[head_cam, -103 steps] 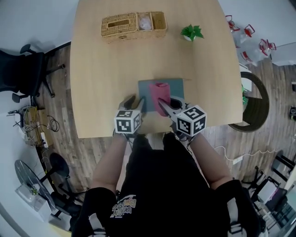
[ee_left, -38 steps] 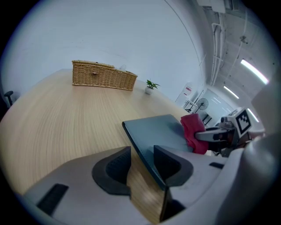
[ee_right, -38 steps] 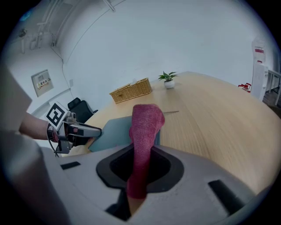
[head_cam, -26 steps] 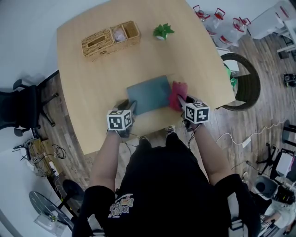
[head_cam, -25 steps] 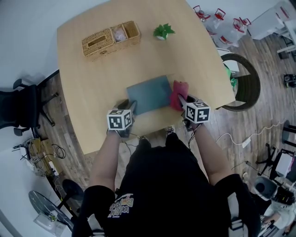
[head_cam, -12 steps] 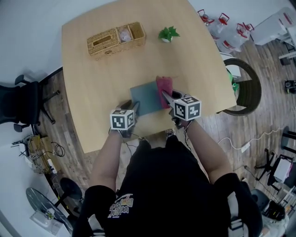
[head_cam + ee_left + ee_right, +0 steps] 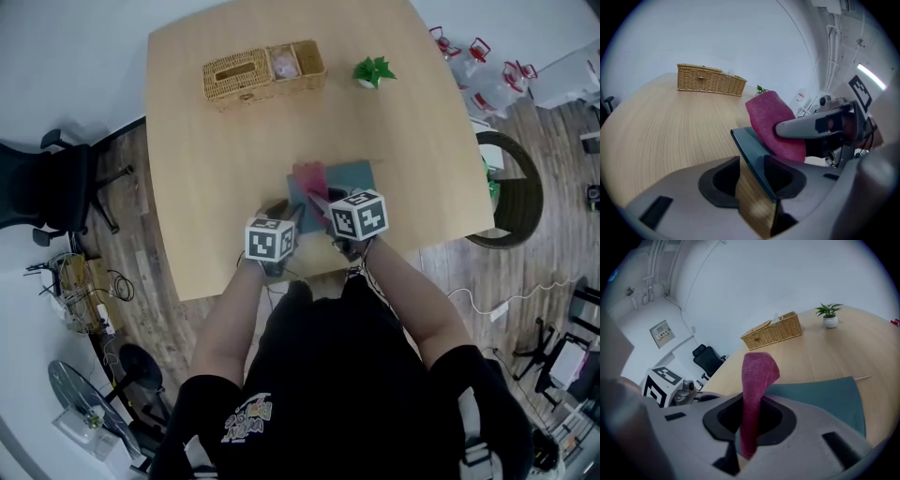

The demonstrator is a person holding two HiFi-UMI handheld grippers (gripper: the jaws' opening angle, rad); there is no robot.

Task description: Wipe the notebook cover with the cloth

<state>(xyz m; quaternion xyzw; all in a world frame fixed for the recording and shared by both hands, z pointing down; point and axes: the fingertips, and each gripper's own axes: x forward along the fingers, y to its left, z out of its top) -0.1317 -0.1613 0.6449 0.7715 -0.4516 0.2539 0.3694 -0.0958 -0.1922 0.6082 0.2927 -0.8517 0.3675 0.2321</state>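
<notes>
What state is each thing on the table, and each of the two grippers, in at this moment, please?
notebook: closed, on the table, near edge clamped.
cloth: pinched upright, top folded over, above the notebook's left part.
left gripper: jaws shut on the notebook's edge.
right gripper: jaws shut on the cloth.
wicker basket: upright, open on top.
potted plant: upright.

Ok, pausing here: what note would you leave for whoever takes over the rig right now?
Left gripper: jaws shut on the teal notebook's near edge, steadying it on the table.
Right gripper: jaws shut on the pink cloth, which is over the cover's left part.
Done: both things gripped, cloth at the cover.
Left: wipe across the cover; how much is already wiped does not show.
</notes>
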